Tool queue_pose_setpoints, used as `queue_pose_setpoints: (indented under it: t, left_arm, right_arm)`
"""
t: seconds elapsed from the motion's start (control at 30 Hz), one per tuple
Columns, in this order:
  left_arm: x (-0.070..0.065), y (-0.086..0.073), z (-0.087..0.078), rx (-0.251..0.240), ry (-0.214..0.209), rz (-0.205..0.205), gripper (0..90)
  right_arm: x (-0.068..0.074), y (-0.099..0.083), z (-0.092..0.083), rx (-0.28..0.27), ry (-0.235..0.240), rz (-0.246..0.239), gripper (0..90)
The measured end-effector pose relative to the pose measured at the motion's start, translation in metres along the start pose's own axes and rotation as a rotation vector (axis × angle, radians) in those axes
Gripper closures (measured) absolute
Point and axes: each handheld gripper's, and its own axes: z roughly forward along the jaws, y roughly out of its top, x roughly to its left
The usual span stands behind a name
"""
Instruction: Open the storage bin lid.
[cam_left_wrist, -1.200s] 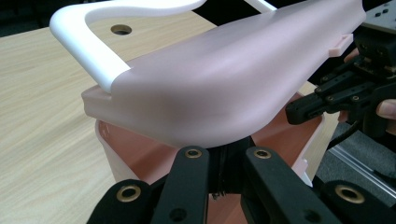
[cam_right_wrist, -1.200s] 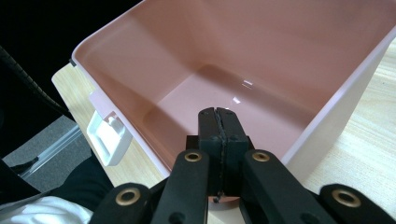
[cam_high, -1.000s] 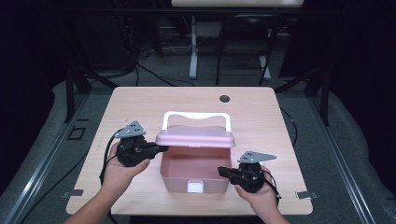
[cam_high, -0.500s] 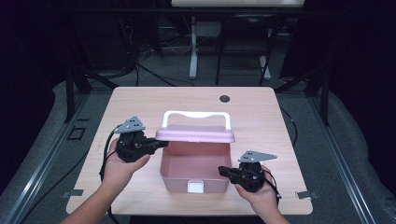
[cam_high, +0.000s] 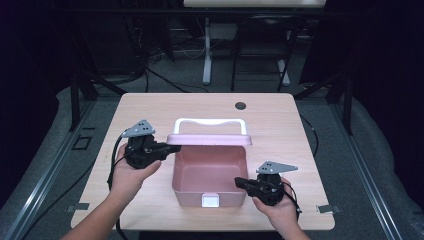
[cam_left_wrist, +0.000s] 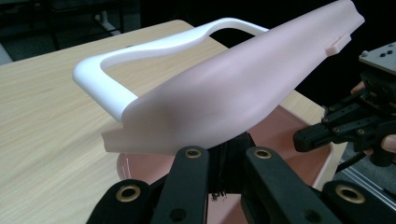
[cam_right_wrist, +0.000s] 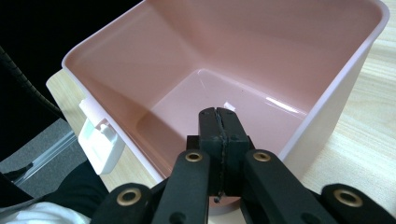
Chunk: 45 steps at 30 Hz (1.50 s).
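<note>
Your left tongs (cam_high: 167, 148) are pressed together under the left end of the lid (cam_high: 210, 139), propping it. Your right tongs (cam_high: 241, 182) are pressed together, pinching nothing, at the box's (cam_high: 207, 172) right wall. Step in hand: opening the lid, I judge; next, push it past upright. Smooth pink plastic, white handle (cam_high: 210, 123), wood-grain table (cam_high: 280, 130).

Left claw (cam_high: 167, 148) nudged up w/ pink lid (cam_high: 210, 139), tilting it.
</note>
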Motion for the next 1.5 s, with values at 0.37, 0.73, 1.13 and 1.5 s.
queue_pose_setpoints:
  t: [0.37, 0.73, 1.13, 1.5]
  left_arm:
    - [0.003, 0.009, 0.003, -0.011, 0.018, 0.002, 89.5]
    - [0.007, 0.019, 0.006, -0.02, 0.042, 0.003, 89.4]
    - [0.013, 0.027, 0.011, -0.033, 0.055, -0.005, 89.3]
    - [0.018, 0.033, 0.015, -0.035, 0.07, -0.017, 89.4]
  right_arm:
    - [0.001, -0.002, 0.0, -0.013, 0.0, 0.005, 90.0]
    - [0.002, -0.002, -0.001, -0.014, -0.003, 0.003, 90.0]
    - [0.001, -0.002, -0.001, -0.015, -0.001, -0.001, 90.0]
    - [0.002, -0.002, -0.001, -0.015, -0.002, 0.002, 90.0]
